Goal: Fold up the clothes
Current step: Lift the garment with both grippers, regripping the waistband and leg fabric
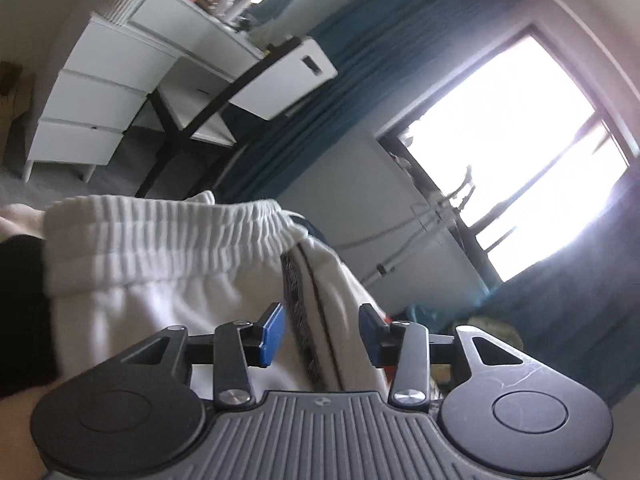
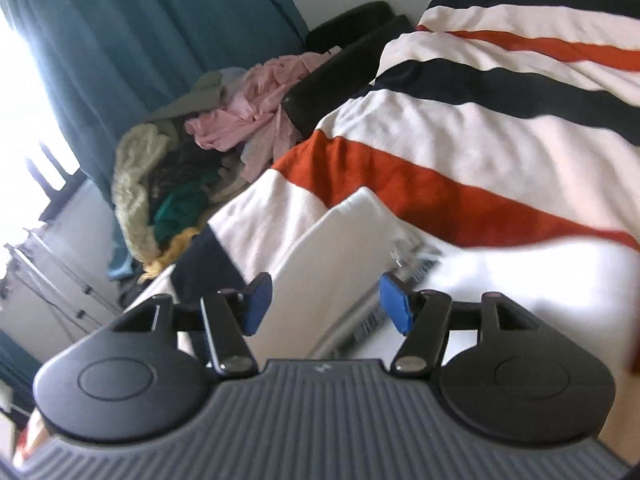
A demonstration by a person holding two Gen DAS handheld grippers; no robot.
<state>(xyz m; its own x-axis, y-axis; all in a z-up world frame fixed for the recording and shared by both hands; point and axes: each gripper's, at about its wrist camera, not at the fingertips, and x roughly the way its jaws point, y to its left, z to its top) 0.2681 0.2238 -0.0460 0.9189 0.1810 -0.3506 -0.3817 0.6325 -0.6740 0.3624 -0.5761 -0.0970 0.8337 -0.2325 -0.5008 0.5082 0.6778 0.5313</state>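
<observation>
White sweatpants (image 1: pixel 160 280) with a ribbed elastic waistband and a dark patterned side stripe (image 1: pixel 298 308) fill the lower left wrist view. My left gripper (image 1: pixel 323 334) is open, its blue pads (image 1: pixel 274 334) standing on either side of the striped side seam. In the right wrist view a folded white part of the same garment (image 2: pixel 340 248) lies on a striped bedspread (image 2: pixel 480 128). My right gripper (image 2: pixel 325 304) is open, and the white cloth runs between its blue pads (image 2: pixel 394 304) without being pinched. A patterned strip (image 2: pixel 412 256) shows blurred near the right pad.
A person's black sleeve (image 1: pixel 20 308) borders the pants on the left. A white drawer unit (image 1: pixel 92 96), a teal curtain (image 1: pixel 360 80) and a bright window (image 1: pixel 512 148) lie beyond. A heap of mixed clothes (image 2: pixel 200 160) sits by a black bed end (image 2: pixel 340 64).
</observation>
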